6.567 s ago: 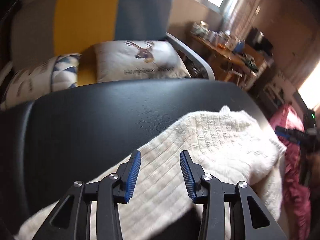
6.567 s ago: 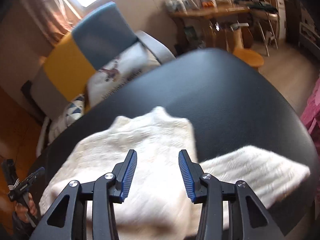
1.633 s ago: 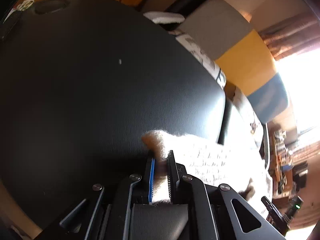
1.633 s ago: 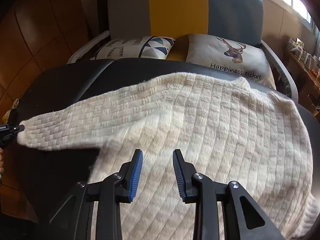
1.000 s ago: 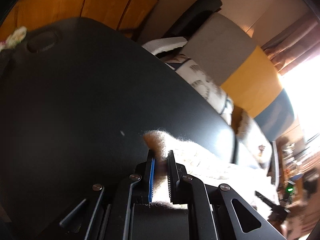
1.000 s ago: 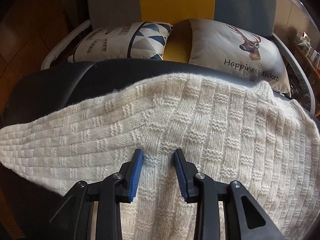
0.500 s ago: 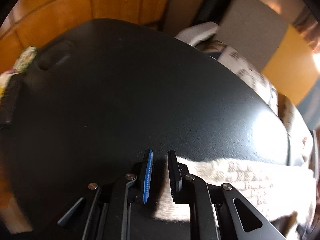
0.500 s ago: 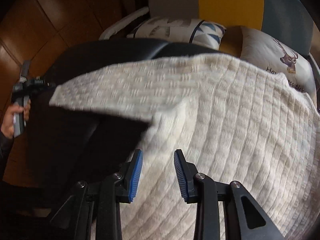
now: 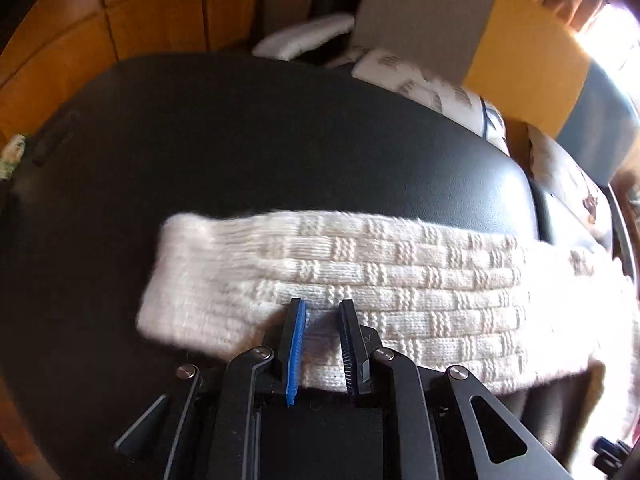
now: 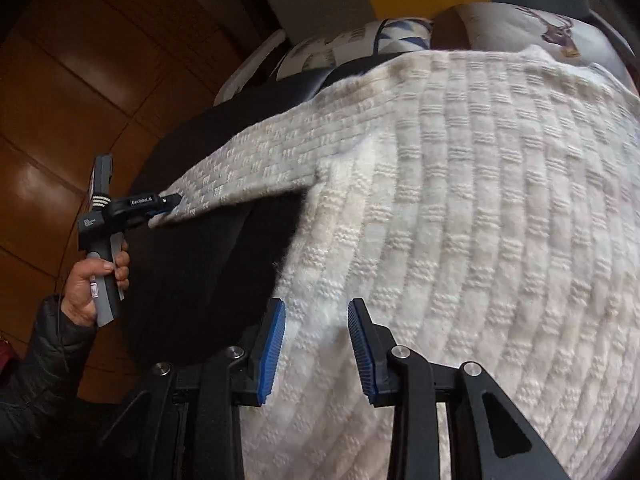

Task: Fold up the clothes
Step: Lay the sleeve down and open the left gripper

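Left wrist view: the left tool [image 9: 322, 316] has its fingers a little apart, straddling the near edge of a sleeve [image 9: 360, 280] of the cream knit sweater. Whether they touch the knit I cannot tell. The sleeve lies stretched flat across the black table [image 9: 240, 136], cuff [image 9: 176, 276] to the left. Beyond the table stand a sofa [image 9: 500, 48] with grey, yellow and blue panels and a patterned cushion [image 9: 432, 84].

Right wrist view: the right tool [image 10: 316, 320] is spread wide over the sweater [image 10: 480, 220], gripping nothing, fingertips at the body's left edge. The sweater body covers most of the table [image 10: 200, 264]. The sleeve runs left to the other tool [image 10: 160, 206], whose tips sit at the cuff; a hand [image 10: 92, 284] in a dark padded sleeve holds that tool's handle. A deer-print cushion [image 10: 540, 32] lies behind.
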Demonstrator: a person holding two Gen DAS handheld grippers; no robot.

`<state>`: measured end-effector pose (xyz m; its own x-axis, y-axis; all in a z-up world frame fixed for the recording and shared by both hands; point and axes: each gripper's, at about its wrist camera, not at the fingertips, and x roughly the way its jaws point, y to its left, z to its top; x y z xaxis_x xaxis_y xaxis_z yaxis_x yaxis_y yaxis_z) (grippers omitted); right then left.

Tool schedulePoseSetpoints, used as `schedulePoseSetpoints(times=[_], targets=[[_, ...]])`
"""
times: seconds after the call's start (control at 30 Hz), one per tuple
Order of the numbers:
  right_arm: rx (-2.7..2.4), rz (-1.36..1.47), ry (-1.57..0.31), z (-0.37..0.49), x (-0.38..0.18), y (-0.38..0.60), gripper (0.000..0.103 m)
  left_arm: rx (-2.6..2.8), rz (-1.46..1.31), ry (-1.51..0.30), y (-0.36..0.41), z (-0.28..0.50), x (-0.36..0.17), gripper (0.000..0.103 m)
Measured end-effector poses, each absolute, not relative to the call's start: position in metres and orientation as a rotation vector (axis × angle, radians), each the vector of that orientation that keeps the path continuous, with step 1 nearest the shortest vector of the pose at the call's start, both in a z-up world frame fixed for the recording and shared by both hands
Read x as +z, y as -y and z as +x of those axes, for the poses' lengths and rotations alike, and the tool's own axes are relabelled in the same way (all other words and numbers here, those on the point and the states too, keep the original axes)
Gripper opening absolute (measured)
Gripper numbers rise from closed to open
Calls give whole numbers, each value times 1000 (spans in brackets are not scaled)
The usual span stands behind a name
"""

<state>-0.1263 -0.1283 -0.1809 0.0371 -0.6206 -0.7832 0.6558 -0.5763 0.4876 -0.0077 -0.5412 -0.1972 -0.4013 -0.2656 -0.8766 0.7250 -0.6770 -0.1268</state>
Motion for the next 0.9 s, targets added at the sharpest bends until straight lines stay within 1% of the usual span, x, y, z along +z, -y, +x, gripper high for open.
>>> schedulePoseSetpoints(times=[0.07,0.17,0.3,0.33,0.37,0.4,0.53,0.63,0.7,0.8,0.9], targets=[[-1731,1364,-15,-121,-181,111,34,-2087,1191,-671,544,-8,-206,18],[-1766,1365,21,-113,-181,85,34,-2071,1195,-676,545,-9,-201,18],[-1812,1365,70,-102,-181,50,34,-2187,1079,-789,519,2,-163,18],[-1823,1365,82,-100,-180,41,34,-2243,1077,-826,503,8,-156,19],[-1841,1362,95,-97,-179,29,34,-2299,1077,-863,486,14,-149,25],[-1875,1353,111,-96,-175,9,34,-2357,1100,-896,468,21,-147,29],[-2030,1339,169,-90,-165,-79,34,-2526,1297,-979,380,48,-157,30],[-2160,1371,188,-88,-169,-144,35,-2570,1431,-962,324,60,-171,30],[-2241,1409,232,-87,-175,-180,35,-2573,1484,-957,299,63,-176,30],[-2267,1433,307,-86,-187,-208,35,-2576,1565,-948,261,66,-183,30],[-2252,1465,298,-83,-203,-204,35,-2552,1638,-917,246,53,-194,31]])
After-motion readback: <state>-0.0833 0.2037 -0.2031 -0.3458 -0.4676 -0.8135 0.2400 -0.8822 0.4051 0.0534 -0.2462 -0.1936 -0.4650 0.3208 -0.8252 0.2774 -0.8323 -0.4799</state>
